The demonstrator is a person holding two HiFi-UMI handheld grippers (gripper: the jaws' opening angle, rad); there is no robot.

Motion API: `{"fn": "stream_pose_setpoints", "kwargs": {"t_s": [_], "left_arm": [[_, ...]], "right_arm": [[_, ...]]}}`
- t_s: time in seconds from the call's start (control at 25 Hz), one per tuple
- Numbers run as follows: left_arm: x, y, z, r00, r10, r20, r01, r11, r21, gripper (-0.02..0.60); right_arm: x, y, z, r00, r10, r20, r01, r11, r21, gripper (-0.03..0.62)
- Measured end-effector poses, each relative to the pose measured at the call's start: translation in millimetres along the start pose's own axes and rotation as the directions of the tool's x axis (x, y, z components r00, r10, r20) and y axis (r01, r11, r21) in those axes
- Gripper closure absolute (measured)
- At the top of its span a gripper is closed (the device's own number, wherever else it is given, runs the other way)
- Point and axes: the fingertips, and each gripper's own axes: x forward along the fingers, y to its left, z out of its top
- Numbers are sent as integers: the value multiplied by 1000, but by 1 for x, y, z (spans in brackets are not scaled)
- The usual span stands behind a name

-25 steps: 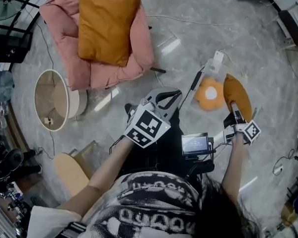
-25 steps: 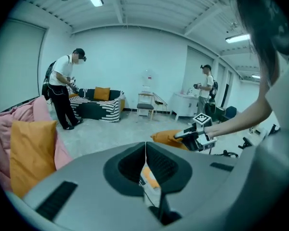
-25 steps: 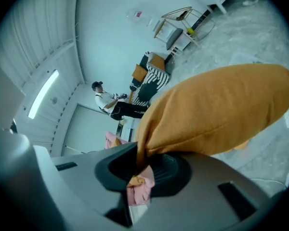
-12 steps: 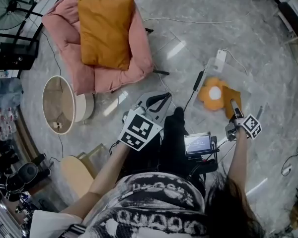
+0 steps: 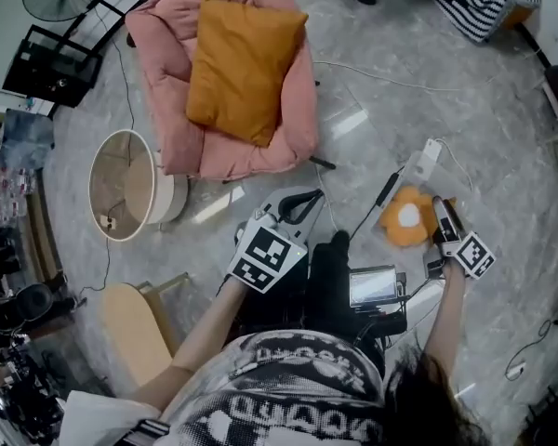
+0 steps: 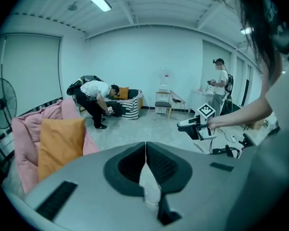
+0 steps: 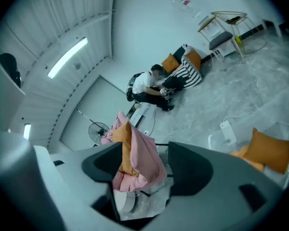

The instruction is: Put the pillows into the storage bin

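Progress: one orange pillow (image 7: 269,150) sits in the storage bin (image 7: 216,141), lower right of the right gripper view. A second pillow (image 5: 242,68) lies on the pink lounger (image 5: 167,54), upper centre of the head view. Your right gripper (image 7: 144,163) has just been opening, its jaws spread and empty; your left gripper (image 6: 145,150) has its jaws pressed together, empty.

No legible txt, nos. or brands in any view. Left gripper (image 6: 145,150) cube (image 5: 268,256) & right gripper (image 7: 144,160) cube (image 5: 473,255): b/w square code patterns only, no chars. Small screen (image 5: 372,286) lit, content unreadable.
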Motion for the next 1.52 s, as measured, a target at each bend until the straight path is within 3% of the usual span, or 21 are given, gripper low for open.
{"fn": "stream_pose_setpoints", "kwargs": {"t_s": [0.32, 0.56, 0.76, 0.96, 1.04, 1.28, 1.4, 1.48, 1.52], "left_arm": [[-25, 83, -11, 993, 117, 21, -115, 991, -73, 568], [-25, 156, -25, 995, 95, 20, -93, 990, -104, 569], [-23, 224, -36, 1000, 26, 14, -24, 992, -124, 568], [-14, 292, -42, 1000, -8, 2, 8, 989, -147, 568], [-15, 316, -47, 1000, -11, -4, 11, 988, -151, 568], [-29, 379, -84, 998, 42, -55, -53, 974, -219, 568], [-43, 400, -99, 993, 87, -82, -106, 959, -262, 568], [-50, 410, -107, 990, 110, -90, -131, 951, -281, 568], [-52, 413, -110, 989, 117, -94, -140, 948, -287, 568]], "right_arm": [[120, 123, 2, 976, 175, -131, -196, 967, -164, 295], [222, 190, -25, 951, 204, -232, -256, 941, -223, 295], [311, 228, -51, 938, 174, -299, -247, 943, -225, 295], [409, 249, -48, 938, 132, -321, -221, 940, -259, 293], [451, 250, -38, 948, 115, -297, -202, 939, -280, 252], [563, 231, 16, 988, 45, -144, -77, 972, -220, 133], [598, 212, 32, 993, -13, -116, -9, 982, -186, 115], [611, 210, 37, 992, -4, -126, -17, 986, -165, 117], [614, 212, 37, 991, 10, -134, -32, 987, -160, 156]]}}
